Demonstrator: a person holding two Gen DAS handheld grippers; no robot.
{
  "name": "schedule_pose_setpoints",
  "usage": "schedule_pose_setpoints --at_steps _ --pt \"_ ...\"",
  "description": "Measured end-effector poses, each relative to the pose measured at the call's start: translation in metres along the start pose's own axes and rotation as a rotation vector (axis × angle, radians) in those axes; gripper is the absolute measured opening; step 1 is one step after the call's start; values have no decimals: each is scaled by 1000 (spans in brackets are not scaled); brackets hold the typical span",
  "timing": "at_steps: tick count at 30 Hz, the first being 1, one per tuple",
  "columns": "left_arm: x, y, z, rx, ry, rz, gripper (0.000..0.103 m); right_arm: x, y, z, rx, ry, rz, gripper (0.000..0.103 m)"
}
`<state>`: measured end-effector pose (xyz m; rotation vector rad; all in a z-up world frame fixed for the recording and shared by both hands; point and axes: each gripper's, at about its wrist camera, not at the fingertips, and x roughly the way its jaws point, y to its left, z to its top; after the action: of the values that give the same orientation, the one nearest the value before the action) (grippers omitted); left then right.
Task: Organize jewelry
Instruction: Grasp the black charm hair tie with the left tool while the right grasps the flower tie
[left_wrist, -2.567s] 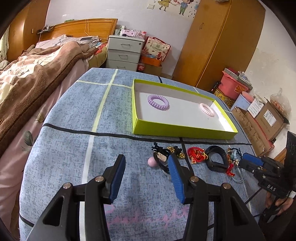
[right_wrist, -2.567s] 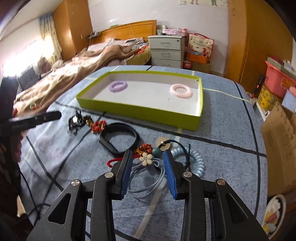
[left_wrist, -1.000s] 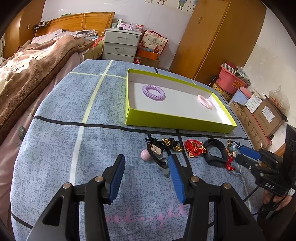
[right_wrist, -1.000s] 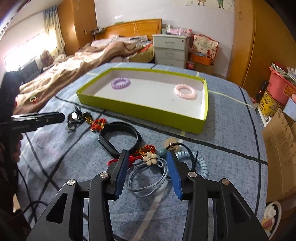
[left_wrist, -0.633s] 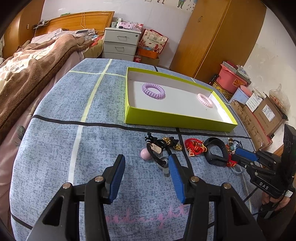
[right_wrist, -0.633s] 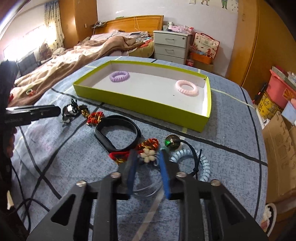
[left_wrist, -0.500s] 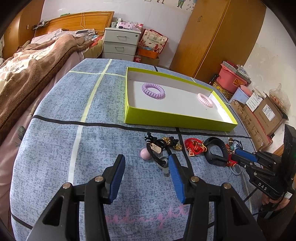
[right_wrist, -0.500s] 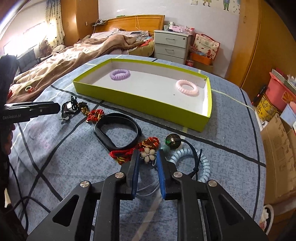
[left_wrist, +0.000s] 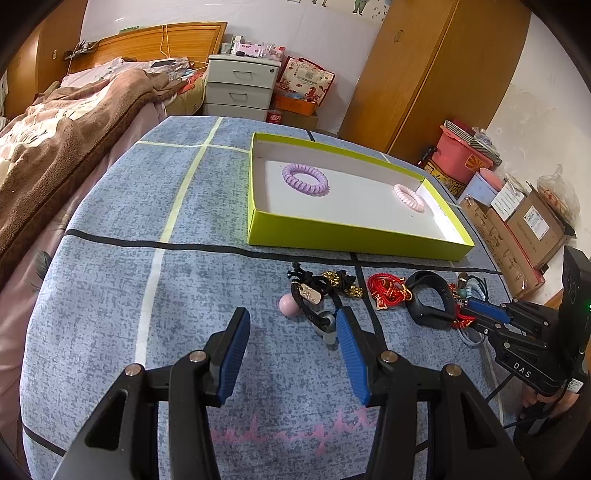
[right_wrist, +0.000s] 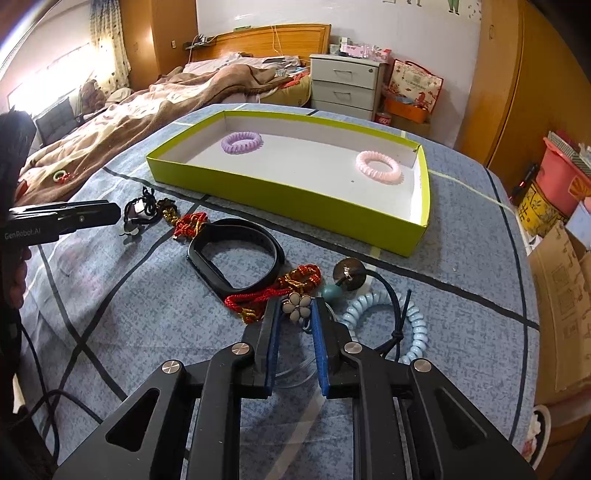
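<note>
On table: green tray (right_wrist: 280, 186) holds two coil ties, purple (right_wrist: 242, 142) and pink (right_wrist: 377, 167). Outside, near its front wall: black band (right_wrist: 236, 254), red cords (right_wrist: 258, 299), blue coil (right_wrist: 413, 325), charm cluster (left_wrist: 317, 291). Right gripper (right_wrist: 295, 314), jaws just closing, pinches flower piece (right_wrist: 297, 307). Left gripper (left_wrist: 291, 332) wide apart, empty, above cloth. Most items still unsorted.

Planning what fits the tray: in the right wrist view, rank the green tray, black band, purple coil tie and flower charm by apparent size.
1. Green tray, by far.
2. Black band.
3. Purple coil tie, though it lies farther away, so its true size against the band is unsure.
4. Flower charm, smallest despite being nearest.
</note>
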<state>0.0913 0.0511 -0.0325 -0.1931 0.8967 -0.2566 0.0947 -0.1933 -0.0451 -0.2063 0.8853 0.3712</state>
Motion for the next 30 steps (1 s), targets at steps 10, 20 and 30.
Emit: schedule_pose_setpoints --at_steps 10,20,30 --pt "3 -10 1 41 11 -28 51 -33 -8 -2 59 -91 29 17" --pt "11 -14 10 42 5 30 51 -56 -11 2 99 -166 37 17" --pt "30 -21 17 93 38 106 51 -54 -8 3 116 -178 54 17"
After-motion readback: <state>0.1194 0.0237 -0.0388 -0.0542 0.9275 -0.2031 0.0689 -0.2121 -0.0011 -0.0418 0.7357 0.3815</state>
